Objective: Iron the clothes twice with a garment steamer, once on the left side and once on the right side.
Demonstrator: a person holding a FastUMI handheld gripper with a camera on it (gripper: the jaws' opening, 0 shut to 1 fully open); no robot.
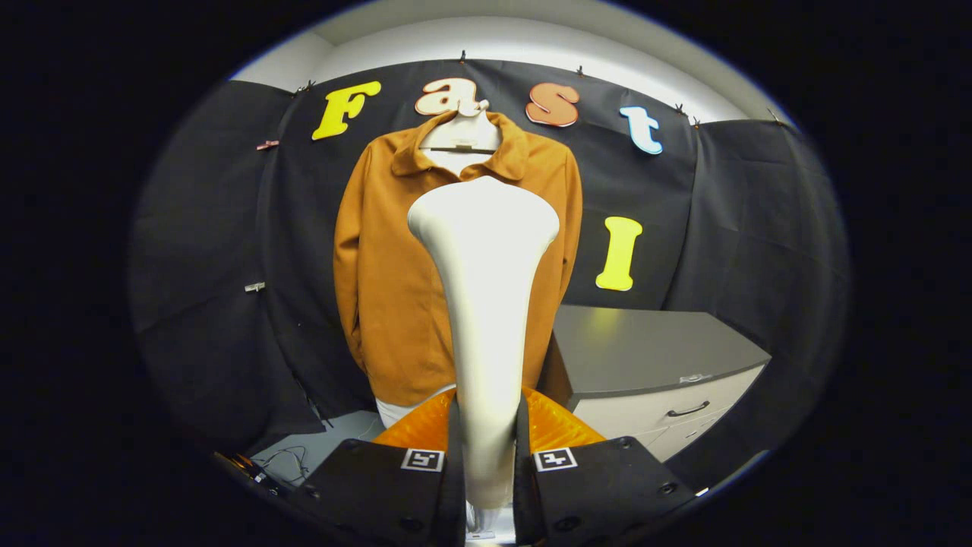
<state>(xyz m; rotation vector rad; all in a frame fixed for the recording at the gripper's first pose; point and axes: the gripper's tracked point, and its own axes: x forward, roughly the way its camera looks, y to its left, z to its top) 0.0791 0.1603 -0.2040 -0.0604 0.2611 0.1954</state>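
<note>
Gripper (pixel 486 448) clamped on garment steamer (pixel 484 304), both fingers (pixel 448 456) pressing its narrow handle from either side. Steamer upright between the fingers, wide white head up top, covering the middle of the shirt front. Brown collared shirt (pixel 387 281) hanging on a white hanger (pixel 461 133) against the black booth wall, straight ahead beyond the steamer; contact between head and fabric hard to judge, probably just short. White cloth (pixel 395 410) peeking below the hem. Grey-topped drawer cabinet (pixel 653 357) just right of the shirt, dark handle (pixel 687 410) on its front. Cables (pixel 285 460) on floor lower left.
</note>
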